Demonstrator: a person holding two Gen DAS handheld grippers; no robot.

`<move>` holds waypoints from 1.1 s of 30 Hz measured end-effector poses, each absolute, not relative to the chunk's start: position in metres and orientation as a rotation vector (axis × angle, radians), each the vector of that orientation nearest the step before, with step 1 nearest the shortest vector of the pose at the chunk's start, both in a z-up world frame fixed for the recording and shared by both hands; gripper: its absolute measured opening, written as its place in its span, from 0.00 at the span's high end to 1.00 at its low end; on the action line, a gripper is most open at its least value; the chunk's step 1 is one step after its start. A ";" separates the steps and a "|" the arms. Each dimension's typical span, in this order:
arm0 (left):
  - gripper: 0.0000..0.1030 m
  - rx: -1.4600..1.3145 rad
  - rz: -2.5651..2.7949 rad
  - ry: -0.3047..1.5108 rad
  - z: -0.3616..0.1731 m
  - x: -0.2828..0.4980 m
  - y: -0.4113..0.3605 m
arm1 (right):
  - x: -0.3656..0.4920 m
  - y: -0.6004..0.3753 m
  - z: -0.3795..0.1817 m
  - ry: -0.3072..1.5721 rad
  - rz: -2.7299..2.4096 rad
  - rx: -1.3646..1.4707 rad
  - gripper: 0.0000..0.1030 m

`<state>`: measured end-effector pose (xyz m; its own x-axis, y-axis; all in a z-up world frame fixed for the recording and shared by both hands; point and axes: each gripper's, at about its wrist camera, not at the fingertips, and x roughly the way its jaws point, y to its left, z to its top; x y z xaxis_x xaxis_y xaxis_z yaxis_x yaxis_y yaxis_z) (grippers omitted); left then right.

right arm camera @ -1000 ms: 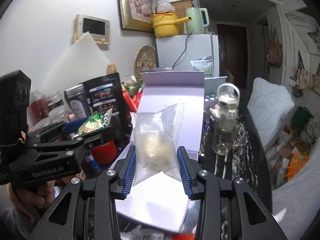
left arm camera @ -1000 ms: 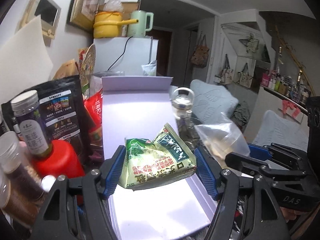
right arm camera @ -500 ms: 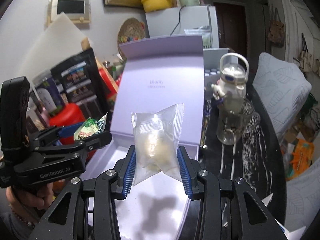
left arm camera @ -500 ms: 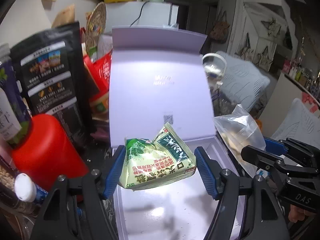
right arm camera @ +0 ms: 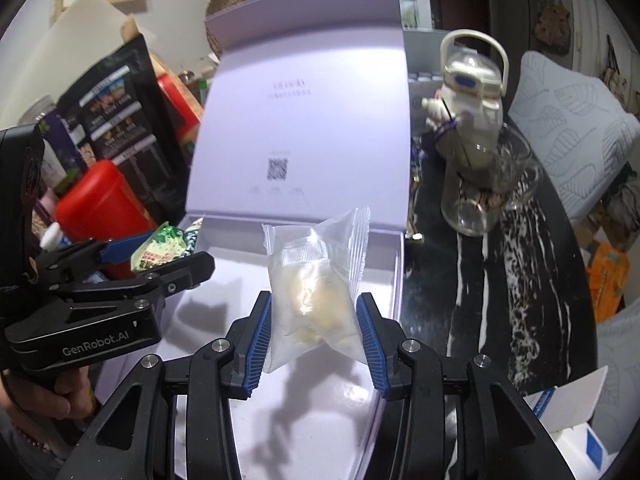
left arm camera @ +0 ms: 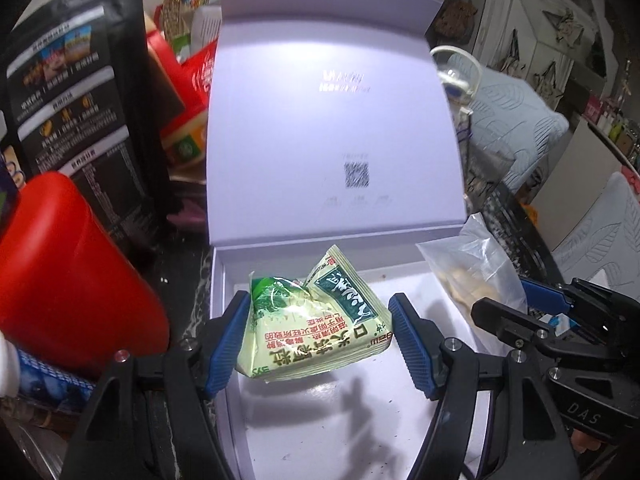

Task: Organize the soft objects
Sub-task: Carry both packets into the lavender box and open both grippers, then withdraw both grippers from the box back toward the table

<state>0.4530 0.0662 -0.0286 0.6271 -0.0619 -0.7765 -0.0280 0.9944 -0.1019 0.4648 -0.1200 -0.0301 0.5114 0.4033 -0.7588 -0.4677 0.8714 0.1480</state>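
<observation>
We hold both packets over the open lavender box, none yet inside: left gripper clamps the green snack packet at centre; right gripper, at 3 o'clock, is loosening around the clear pouch.

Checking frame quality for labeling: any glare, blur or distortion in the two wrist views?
Left wrist view: glare on the green packet, lid print on the open box smeared, hard shadows on the box floor, fisheye bending, dark corners. Right wrist view: clear bag sharp, lid text and code blurred, same vignetting.
</observation>
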 end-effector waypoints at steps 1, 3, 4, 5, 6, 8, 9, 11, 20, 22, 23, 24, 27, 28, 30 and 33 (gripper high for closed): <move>0.33 -0.111 -0.017 0.906 -0.031 0.455 0.067 | 0.466 -0.120 -0.032 0.898 0.523 -0.079 0.59; 0.33 -0.114 -0.006 0.934 -0.038 0.459 0.068 | 0.469 -0.120 -0.038 0.916 0.519 -0.077 0.59; 0.33 -0.111 0.004 0.946 -0.041 0.460 0.069 | 0.471 -0.121 -0.040 0.926 0.517 -0.075 0.59; 0.33 -0.108 0.010 0.955 -0.044 0.461 0.069 | 0.472 -0.121 -0.042 0.932 0.516 -0.071 0.59; 0.33 -0.104 0.018 0.968 -0.047 0.463 0.069 | 0.474 -0.121 -0.044 0.940 0.514 -0.067 0.59; 0.33 -0.096 0.032 0.988 -0.052 0.465 0.069 | 0.476 -0.122 -0.049 0.959 0.508 -0.064 0.59; 0.33 -0.092 0.035 0.995 -0.054 0.466 0.068 | 0.478 -0.123 -0.051 0.966 0.505 -0.062 0.59; 0.33 -0.088 0.035 1.011 -0.058 0.468 0.067 | 0.480 -0.123 -0.055 0.984 0.504 -0.057 0.58; 0.30 -0.075 0.034 1.069 -0.071 0.479 0.060 | 0.478 -0.119 -0.055 0.987 0.508 -0.066 0.46; 0.28 -0.066 0.032 1.069 -0.070 0.482 0.058 | 0.477 -0.119 -0.054 0.987 0.506 -0.067 0.46; 0.28 -0.069 0.028 1.082 -0.071 0.483 0.058 | 0.477 -0.119 -0.054 0.986 0.504 -0.069 0.46; 0.28 -0.069 0.027 1.086 -0.072 0.484 0.057 | 0.476 -0.119 -0.053 0.985 0.502 -0.070 0.46; 0.27 -0.076 0.025 1.083 -0.071 0.484 0.058 | 0.473 -0.121 -0.050 0.974 0.492 -0.076 0.45; 0.27 -0.081 0.026 1.080 -0.070 0.483 0.058 | 0.472 -0.121 -0.049 0.970 0.487 -0.076 0.44; 0.27 -0.069 0.034 1.063 -0.066 0.483 0.057 | 0.470 -0.121 -0.045 0.960 0.478 -0.080 0.44; 0.27 -0.060 0.038 1.030 -0.056 0.479 0.056 | 0.465 -0.123 -0.037 0.936 0.472 -0.083 0.44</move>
<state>0.4789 0.0564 -0.0563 0.5140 0.0035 -0.8578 -0.0602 0.9977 -0.0320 0.4655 -0.1229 -0.0371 0.4992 0.3547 -0.7905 -0.4253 0.8952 0.1331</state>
